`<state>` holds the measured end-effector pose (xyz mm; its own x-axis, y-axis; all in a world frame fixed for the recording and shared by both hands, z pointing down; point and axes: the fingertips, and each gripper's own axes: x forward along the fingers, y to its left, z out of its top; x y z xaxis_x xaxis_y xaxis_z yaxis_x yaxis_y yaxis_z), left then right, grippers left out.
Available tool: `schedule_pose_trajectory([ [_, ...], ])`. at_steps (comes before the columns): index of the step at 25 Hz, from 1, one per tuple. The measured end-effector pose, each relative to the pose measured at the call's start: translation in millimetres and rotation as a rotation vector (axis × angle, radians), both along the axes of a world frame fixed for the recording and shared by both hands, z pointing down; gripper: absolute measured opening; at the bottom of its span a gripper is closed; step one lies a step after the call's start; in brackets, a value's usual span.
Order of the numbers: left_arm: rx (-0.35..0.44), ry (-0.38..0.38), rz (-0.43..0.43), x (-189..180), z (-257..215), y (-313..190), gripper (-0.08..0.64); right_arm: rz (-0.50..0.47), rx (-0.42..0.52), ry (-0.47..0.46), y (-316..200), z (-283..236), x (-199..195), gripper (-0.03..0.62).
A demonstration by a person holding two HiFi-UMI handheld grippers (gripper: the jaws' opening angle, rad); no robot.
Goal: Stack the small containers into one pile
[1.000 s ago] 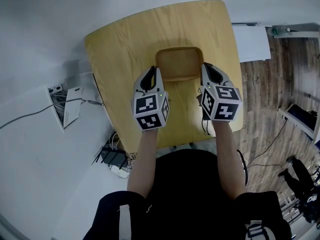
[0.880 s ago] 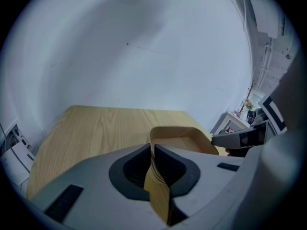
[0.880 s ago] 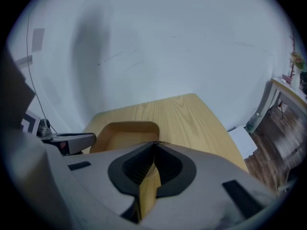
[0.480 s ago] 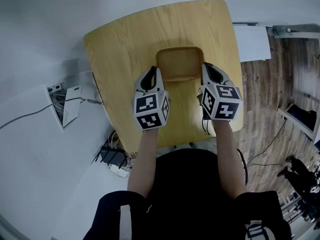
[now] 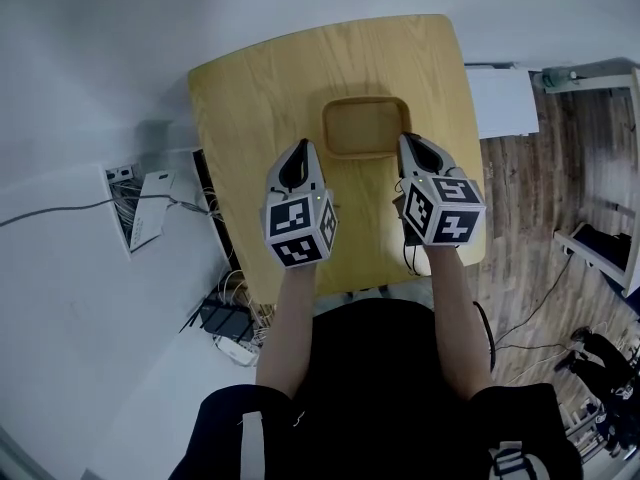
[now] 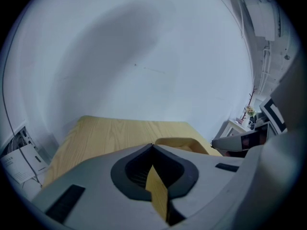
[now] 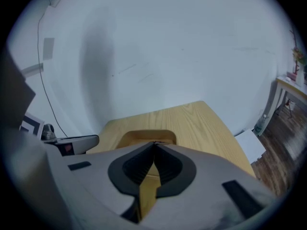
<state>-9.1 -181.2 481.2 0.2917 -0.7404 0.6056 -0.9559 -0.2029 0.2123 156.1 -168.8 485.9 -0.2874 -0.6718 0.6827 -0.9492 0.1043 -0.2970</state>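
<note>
A shallow light-wood container (image 5: 365, 126) with rounded corners sits mid-table on the wooden table (image 5: 260, 88). Whether it is one piece or a nested pile cannot be told from above. My left gripper (image 5: 302, 146) is just off the container's near left corner. Its jaws are closing tip to tip with nothing between them, as the left gripper view (image 6: 153, 145) shows, with the container (image 6: 180, 143) ahead to the right. My right gripper (image 5: 405, 140) is shut and empty at the near right corner. In the right gripper view (image 7: 154, 143) the container (image 7: 139, 138) lies straight ahead.
The table's edge runs close on the right, above dark wood flooring (image 5: 520, 218). A white flat panel (image 5: 505, 98) lies beyond the table's right side. Cables and a power strip (image 5: 130, 218) lie on the pale floor to the left.
The left gripper's tips now sit slightly clear of the container's near left corner. The head view has shifted a little. The right gripper holds its place.
</note>
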Motion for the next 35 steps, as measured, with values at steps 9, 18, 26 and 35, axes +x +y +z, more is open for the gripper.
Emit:
schedule_pose_trajectory([
  [9,0.053,0.035,-0.001,-27,-30,37,0.003,-0.09,0.13,-0.07,26,-48,-40,0.008],
  [18,0.197,0.119,0.025,-45,-99,78,0.004,-0.156,0.323,-0.064,65,-109,-85,0.006],
  [26,0.32,0.151,0.011,-69,-147,115,0.004,-0.201,0.468,-0.082,111,-165,-115,0.006],
  [35,0.446,0.167,-0.024,-90,-201,150,0.003,-0.275,0.615,-0.107,151,-219,-142,0.005],
])
